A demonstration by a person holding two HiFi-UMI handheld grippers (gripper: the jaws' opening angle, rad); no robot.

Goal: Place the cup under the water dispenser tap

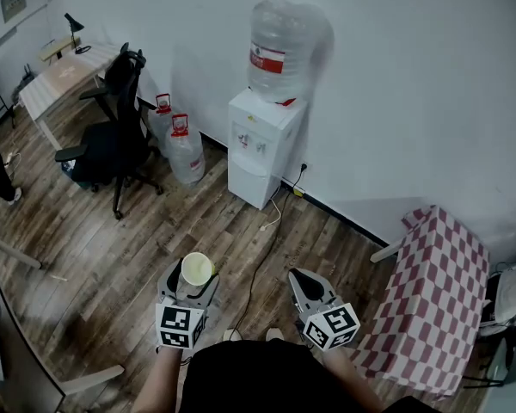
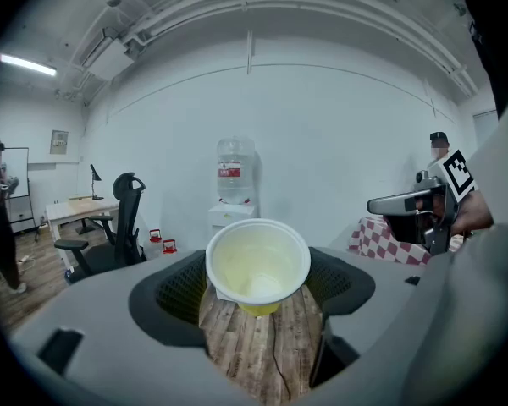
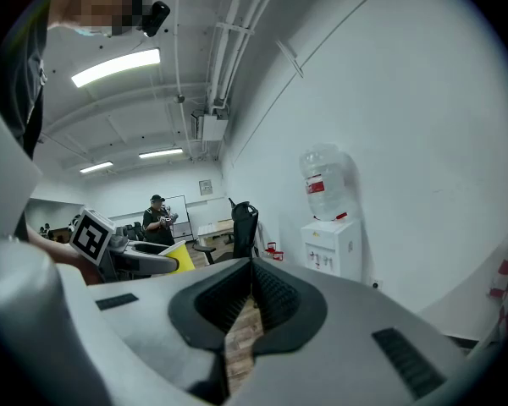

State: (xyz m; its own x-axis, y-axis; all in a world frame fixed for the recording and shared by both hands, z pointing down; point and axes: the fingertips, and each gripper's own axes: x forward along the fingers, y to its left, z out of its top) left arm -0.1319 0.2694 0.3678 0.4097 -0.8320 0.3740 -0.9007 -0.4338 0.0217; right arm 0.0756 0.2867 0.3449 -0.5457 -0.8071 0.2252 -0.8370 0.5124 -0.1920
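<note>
A yellow paper cup (image 1: 196,271) with a white rim stands upright between the jaws of my left gripper (image 1: 190,284), which is shut on it; the cup (image 2: 257,266) is empty inside. The white water dispenser (image 1: 259,144) with a big clear bottle (image 1: 279,48) on top stands against the far wall, well ahead of both grippers. It shows small past the cup as the dispenser (image 2: 233,212) and at the right as the dispenser (image 3: 331,245). My right gripper (image 1: 306,289) is shut with nothing in it, its jaws touching.
A black office chair (image 1: 112,140) and two spare water jugs (image 1: 179,142) stand left of the dispenser. A cable (image 1: 273,216) trails over the wood floor. A checked cloth table (image 1: 430,291) is at the right, a desk (image 1: 60,76) far left. A person (image 3: 159,222) stands far off.
</note>
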